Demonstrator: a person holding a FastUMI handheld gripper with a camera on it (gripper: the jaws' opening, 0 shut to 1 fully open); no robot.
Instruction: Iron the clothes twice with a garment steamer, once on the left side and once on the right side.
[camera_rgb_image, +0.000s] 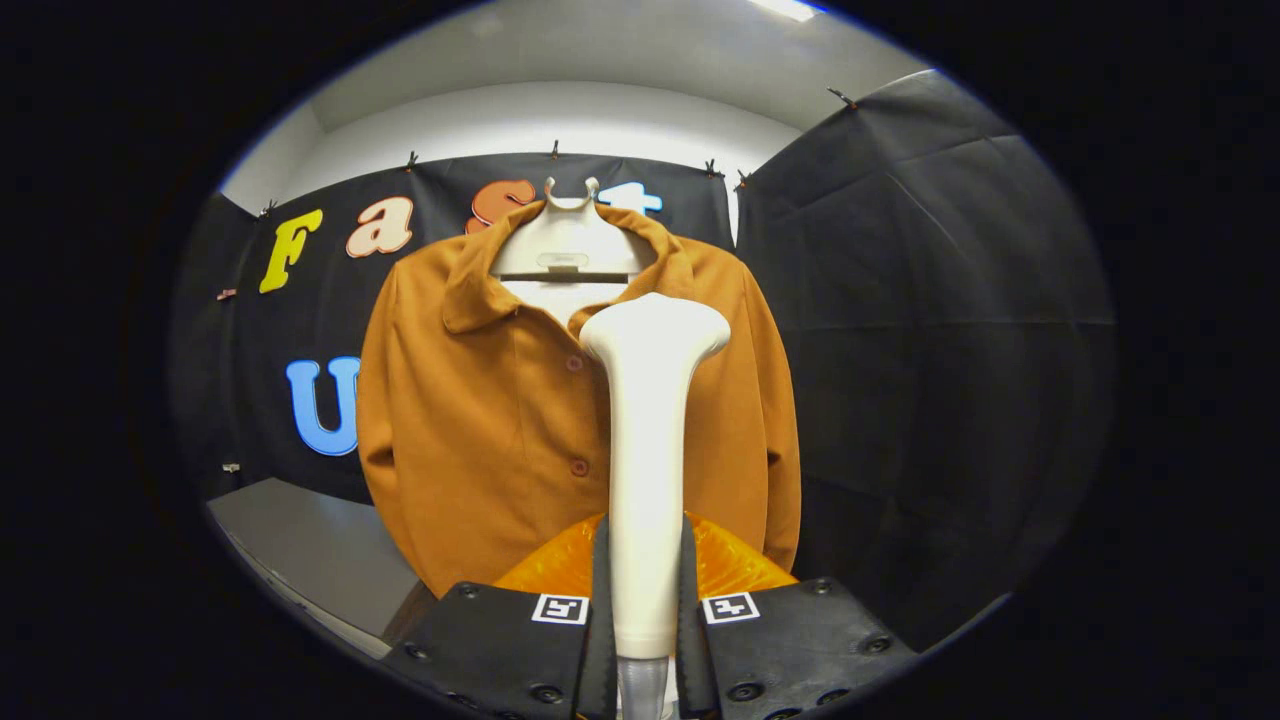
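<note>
An orange-brown shirt with buttons hangs on a white hanger in front of the booth's black back wall. My gripper is shut on the handle of a white garment steamer. The steamer stands upright between the fingers, its wide head up near the shirt's collar, over the right half of the shirt's front. The head faces away from me, and I cannot tell whether it touches the cloth. An orange ribbed piece sits just behind the fingers.
Black cloth walls close the booth at the back and right. A grey floor or ledge lies below the shirt on the left.
</note>
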